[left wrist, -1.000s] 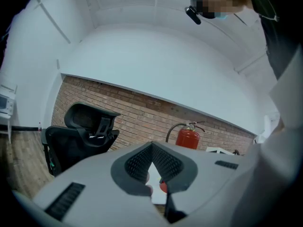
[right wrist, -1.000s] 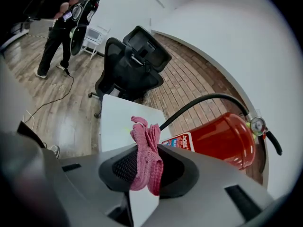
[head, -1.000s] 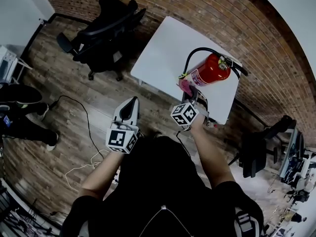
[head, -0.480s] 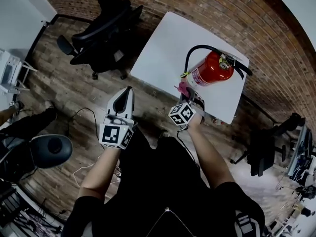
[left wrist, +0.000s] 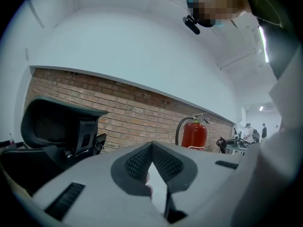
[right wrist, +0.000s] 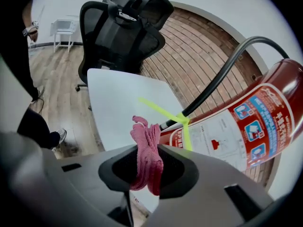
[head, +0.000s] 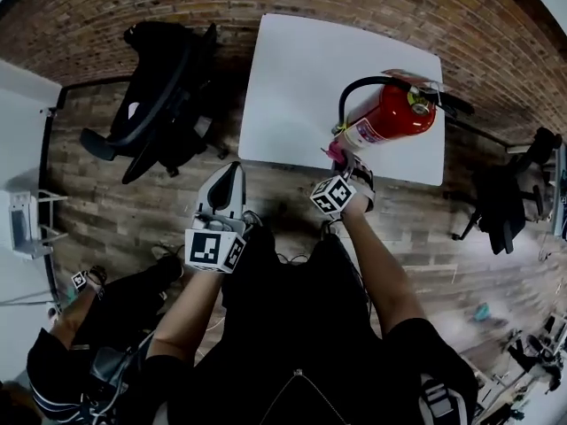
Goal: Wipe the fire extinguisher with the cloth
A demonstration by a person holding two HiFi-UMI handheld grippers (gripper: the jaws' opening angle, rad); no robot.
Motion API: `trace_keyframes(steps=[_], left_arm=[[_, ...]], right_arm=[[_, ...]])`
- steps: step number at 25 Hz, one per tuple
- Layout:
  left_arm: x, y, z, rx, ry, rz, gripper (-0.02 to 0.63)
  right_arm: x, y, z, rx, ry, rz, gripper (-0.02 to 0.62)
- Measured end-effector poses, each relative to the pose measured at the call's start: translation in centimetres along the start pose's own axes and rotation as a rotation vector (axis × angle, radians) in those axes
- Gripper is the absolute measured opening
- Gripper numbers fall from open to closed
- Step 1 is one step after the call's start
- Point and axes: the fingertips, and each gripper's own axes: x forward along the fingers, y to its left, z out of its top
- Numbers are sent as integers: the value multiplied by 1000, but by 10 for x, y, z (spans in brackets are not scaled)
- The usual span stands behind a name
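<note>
Over the last second only the head view has swung; the right gripper (head: 341, 159) has stayed low beside the extinguisher (head: 390, 120), so wiping has probably not begun. Its jaws pinch the cloth (head: 336, 152), just beside the extinguisher's label. The left gripper (head: 226, 182), jaws together and empty, hangs well apart from the extinguisher.

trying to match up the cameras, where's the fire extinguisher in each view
Head view: fire extinguisher upper right, on the white table.
Left gripper view: fire extinguisher small, right of centre, before the brick wall.
Right gripper view: fire extinguisher large at right, beyond the pink cloth.
Shared landmark: the brick wall behind it.
</note>
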Motion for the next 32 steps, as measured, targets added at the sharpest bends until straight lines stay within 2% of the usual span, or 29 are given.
trace_keyframes(steps=[6,14,24,32], left_arm=[[1,21,-20,-7,56,-89,31],[-4,45,-41,-15,97,-136,31],[-10,58,-41,-20,74,-175,31],[-21,57,-27,-52,68,-198,31]], right_arm=[[36,12,-4,53,52,-31,110],[63,20,-11,75,123,-77,110],[37,-7,-1,136,128,-180,110],[-4,-40,13,114,106,-251,110]])
